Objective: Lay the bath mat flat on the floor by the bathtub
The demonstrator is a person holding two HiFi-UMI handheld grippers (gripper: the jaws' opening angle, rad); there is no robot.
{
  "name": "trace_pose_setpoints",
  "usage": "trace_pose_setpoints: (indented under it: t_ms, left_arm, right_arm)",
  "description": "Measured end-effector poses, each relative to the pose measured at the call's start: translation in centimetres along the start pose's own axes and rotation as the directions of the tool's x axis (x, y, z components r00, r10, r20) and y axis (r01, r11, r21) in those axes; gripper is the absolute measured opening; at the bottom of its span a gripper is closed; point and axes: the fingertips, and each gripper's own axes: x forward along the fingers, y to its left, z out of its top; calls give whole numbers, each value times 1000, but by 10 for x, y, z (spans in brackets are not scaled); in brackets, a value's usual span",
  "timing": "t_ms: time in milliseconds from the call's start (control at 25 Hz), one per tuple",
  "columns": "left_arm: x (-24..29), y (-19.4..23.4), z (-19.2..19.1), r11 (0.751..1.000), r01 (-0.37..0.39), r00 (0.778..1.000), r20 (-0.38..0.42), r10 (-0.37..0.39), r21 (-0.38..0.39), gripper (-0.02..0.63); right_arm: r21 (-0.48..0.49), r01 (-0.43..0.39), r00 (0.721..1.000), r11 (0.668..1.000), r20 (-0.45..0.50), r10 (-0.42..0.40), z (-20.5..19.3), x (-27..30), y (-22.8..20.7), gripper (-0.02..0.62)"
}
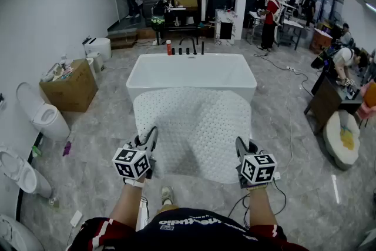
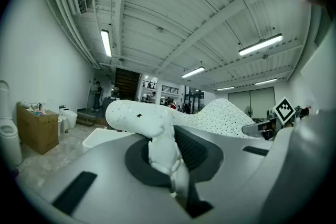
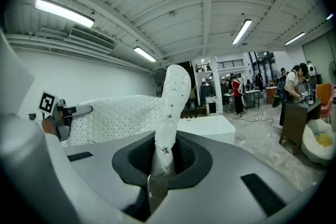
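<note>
In the head view, the white, hole-dotted bath mat [image 1: 194, 126] filled the middle of the frame. It was spread from the two grippers up to the near rim of the white bathtub [image 1: 191, 70], over the grey marbled floor [image 1: 106, 144]. The left gripper [image 1: 150, 137] gripped its lower-left corner and the right gripper [image 1: 241, 147] its lower-right corner. Each gripper carried a cube of black-and-white square markers. White print on the person's dark shirt [image 1: 182, 223] at the bottom edge ran upside down and could not be read. A red bottle [image 1: 168, 47] and black taps [image 1: 191, 47] stood on the tub's far rim. At the left were a cardboard box [image 1: 69, 90] and a toilet [image 1: 44, 116]. A cable [image 1: 289, 126] trailed over the floor at the right, near a dark counter [image 1: 326, 100]. A person in red [image 1: 271, 16] stood at the upper right.

In the left gripper view, the jaws were clenched on a bunched corner of the mat. The rest of the sheet arched away toward the right of the frame, and the other gripper's marker showed at the right edge. The box stood at the left and the tub lay behind the mat.

In the right gripper view, the jaws were pinched on a mat corner that rose upright in mid-frame. The sheet stretched off to the left toward the other gripper's marker. The tub lay behind it, and a person bent over the dark counter at the right.
</note>
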Motion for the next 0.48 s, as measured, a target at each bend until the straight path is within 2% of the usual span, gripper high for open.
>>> trace_pose_setpoints:
  t_ms: [480]
  left_arm:
    - [-6, 2, -9, 1000, 1, 1000, -8, -2, -15, 29]
  right_arm:
    - [-2, 11, 1000, 1000, -5, -11, -7, -2, 4, 46]
